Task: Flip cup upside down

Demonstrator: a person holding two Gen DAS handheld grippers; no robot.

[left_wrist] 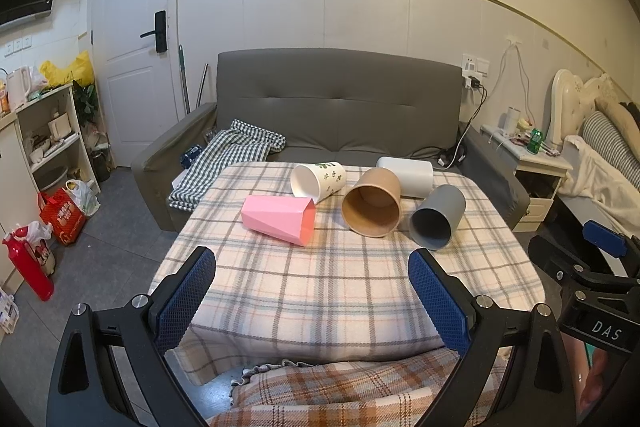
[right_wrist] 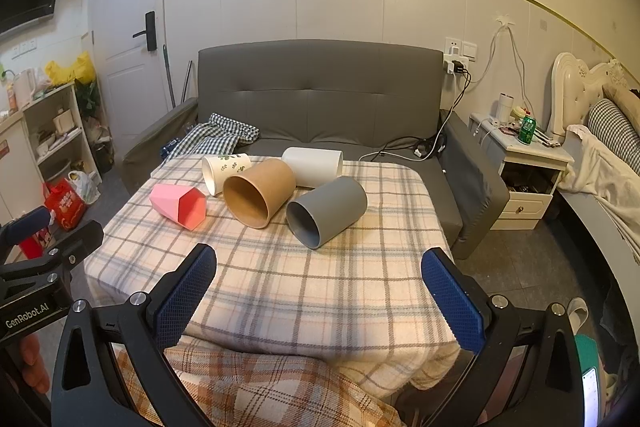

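Several cups lie on their sides on a plaid-covered table: a pink faceted cup, a white cup with green leaves, a brown paper cup, a plain white cup and a grey cup. The right wrist view shows them too: pink, leafy white, brown, white, grey. My left gripper is open and empty, short of the cups. My right gripper is open and empty near the grey cup.
A grey sofa stands behind the table with a checked cloth on it. A shelf and bags are on the left. A nightstand and a bed are on the right.
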